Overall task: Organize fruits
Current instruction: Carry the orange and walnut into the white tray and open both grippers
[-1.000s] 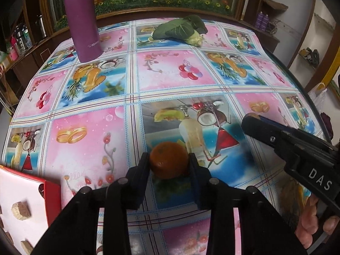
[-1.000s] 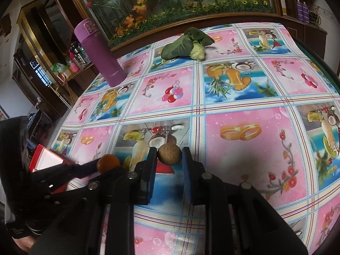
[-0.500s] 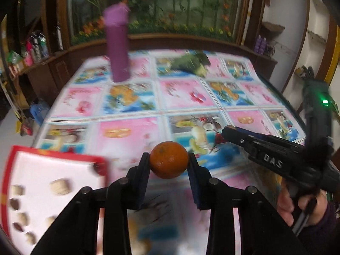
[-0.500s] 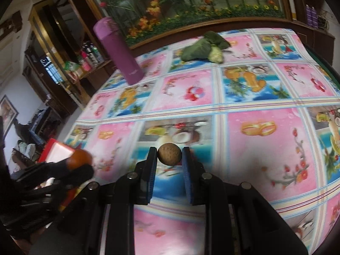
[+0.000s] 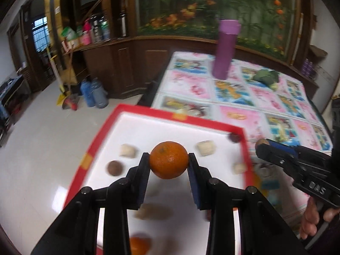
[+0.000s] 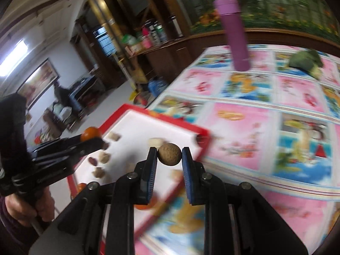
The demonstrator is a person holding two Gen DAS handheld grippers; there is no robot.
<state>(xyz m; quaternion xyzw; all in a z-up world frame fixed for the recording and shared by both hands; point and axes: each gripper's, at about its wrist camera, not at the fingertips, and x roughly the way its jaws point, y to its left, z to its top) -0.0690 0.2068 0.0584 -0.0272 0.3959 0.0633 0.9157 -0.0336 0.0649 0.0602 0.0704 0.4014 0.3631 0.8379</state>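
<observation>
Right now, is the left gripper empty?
No: in the left wrist view the left gripper is clamped on an orange, carried above the red-rimmed white tray.

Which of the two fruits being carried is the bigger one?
The orange in the left gripper is bigger. It is bright orange, while the small brown fruit in the right gripper is dull, rough-looking and clearly smaller.

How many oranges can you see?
2. One orange is pinched in the left gripper above the red tray. A second orange, blurred, lies in the tray at the bottom edge. The gripper's arms may hide more.
</observation>
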